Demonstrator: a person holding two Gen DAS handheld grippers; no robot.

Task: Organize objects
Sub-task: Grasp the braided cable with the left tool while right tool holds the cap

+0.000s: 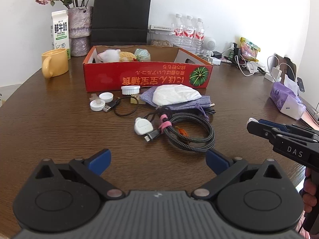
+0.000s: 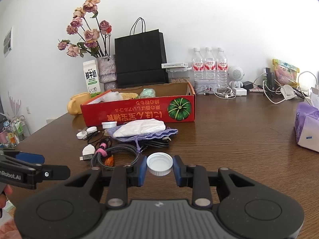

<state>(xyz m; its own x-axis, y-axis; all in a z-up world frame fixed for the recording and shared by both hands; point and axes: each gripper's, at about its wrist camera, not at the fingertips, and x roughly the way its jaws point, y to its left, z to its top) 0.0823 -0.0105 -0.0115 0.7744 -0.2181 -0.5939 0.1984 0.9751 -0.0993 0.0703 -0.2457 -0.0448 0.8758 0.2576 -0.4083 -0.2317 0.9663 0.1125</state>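
Now the right gripper [image 2: 159,168] is clenched on a white bottle cap [image 2: 159,164], which sits between its two blue pads with the hollow side up, held above the brown wooden table [image 2: 229,149] at the near side. The left gripper [image 1: 158,160] is released: its blue fingers [image 1: 99,159] stand wide apart and nothing is between them, only bare table. Beyond it, in the middle of the table, lies a coiled braided cable [image 1: 189,131] bound with a pink strap, and a small white plug [image 1: 143,126] touches its left end. Farther away a white folded cloth [image 1: 176,94] rests on a purple pouch [image 1: 179,102]. To the left of the pouch are a thin black cable loop [image 1: 125,107], two white caps [image 1: 101,100] lying just beside each other and a white ribbed lid [image 1: 130,89], which stands close against the red cardboard box [image 1: 147,75]. This box is open at the top and some wrapped things lie in its far left part. Left of the box stands a yellow mug [image 1: 54,62], and behind it a milk carton [image 1: 60,31] and a vase with dried roses [image 1: 79,20]. A black paper bag [image 1: 121,14] stands behind the box, and three water bottles [image 1: 188,29] stand at the far right near the wall. A purple tissue pack [image 1: 287,101] lies at the right edge.
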